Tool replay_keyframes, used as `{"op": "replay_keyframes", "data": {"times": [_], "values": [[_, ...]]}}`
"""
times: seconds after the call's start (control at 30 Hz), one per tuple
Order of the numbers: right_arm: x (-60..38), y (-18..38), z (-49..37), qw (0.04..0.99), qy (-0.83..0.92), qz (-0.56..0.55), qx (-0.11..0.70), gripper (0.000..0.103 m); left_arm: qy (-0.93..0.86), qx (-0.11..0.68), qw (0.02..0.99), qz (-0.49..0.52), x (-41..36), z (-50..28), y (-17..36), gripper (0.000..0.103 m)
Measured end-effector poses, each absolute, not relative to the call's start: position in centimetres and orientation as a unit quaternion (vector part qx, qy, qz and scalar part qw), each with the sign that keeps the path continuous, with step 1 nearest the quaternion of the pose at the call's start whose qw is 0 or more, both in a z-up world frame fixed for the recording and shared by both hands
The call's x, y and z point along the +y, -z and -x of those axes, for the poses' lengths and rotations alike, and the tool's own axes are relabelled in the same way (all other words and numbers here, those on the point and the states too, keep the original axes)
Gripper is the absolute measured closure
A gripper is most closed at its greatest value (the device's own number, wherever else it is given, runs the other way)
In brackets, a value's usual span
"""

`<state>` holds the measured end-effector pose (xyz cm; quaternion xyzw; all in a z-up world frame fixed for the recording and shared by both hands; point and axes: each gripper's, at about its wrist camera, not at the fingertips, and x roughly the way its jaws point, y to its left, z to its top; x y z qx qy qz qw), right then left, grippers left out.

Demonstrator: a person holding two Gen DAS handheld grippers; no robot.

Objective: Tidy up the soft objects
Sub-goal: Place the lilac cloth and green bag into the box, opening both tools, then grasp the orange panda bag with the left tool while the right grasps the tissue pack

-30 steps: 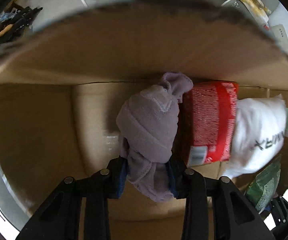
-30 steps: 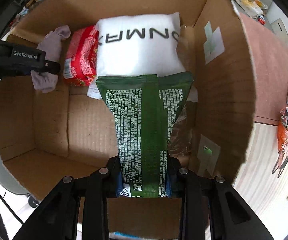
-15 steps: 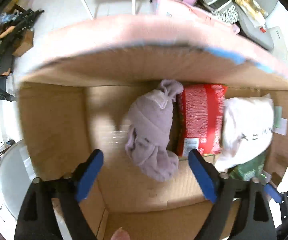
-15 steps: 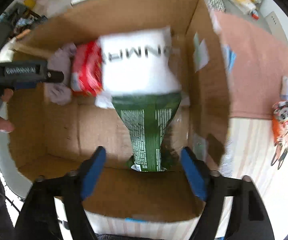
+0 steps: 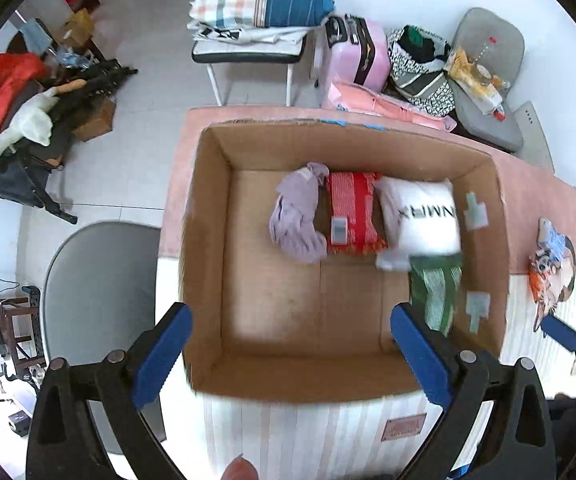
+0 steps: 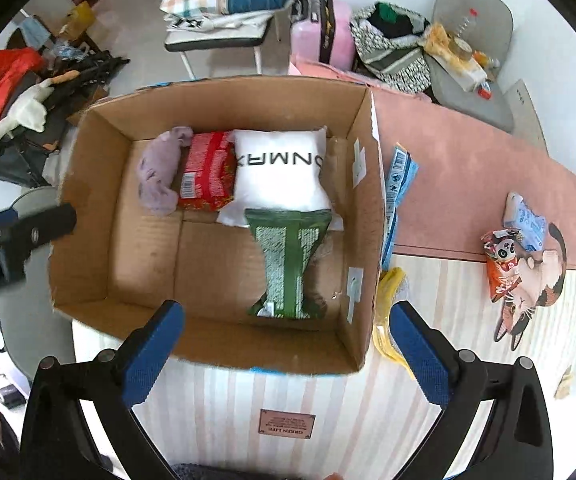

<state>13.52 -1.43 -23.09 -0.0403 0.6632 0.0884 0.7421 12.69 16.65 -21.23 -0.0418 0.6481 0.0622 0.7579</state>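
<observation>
Cardboard box (image 6: 88, 208) holds 4 soft items; both grippers' fingers spread.

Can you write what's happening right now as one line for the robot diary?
left tool: open, empty | right tool: open, empty | box: holds purple cloth, red pack, white pillow, green pack

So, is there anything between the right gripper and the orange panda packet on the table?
Nothing visible blocks it. The right gripper, open, hangs at the cardboard box's near edge; the orange panda packet lies on open table to its right, touching a blue packet.
</observation>
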Motion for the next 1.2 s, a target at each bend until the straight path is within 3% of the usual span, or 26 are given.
{"op": "replay_keyframes", "data": {"times": [0.43,0.7,0.9,1.03,1.2], "values": [[-5.2,16.7,-7.8,0.792,-0.118,0.004,0.599,0.000,-0.096,0.588,0.801,0.058,14.1,-5.8,14.4,0.002],[-15.6,14.9,-8.7,0.808,-0.084,-0.063,0.580,0.000,-0.048,0.569,0.819,0.063,5.1,-8.4,11.6,0.002],[-30.2,17.7,-12.4,0.815,0.008,-0.028,0.578,0.000,0.059,0.631,0.767,0.106,-6.3,-14.4,18.5,0.003],[-39.3,23.2,-16.6,0.769,-0.013,-0.049,0.638,0.004,0.096,0.698,0.699,0.123,-14.2,-18.0,26.7,0.034],[-45.2,29.2,-22.3,0.734,-0.054,-0.009,0.677,0.009,0.102,0.752,0.632,0.154,-21.7,-21.3,35.3,0.035]]}}
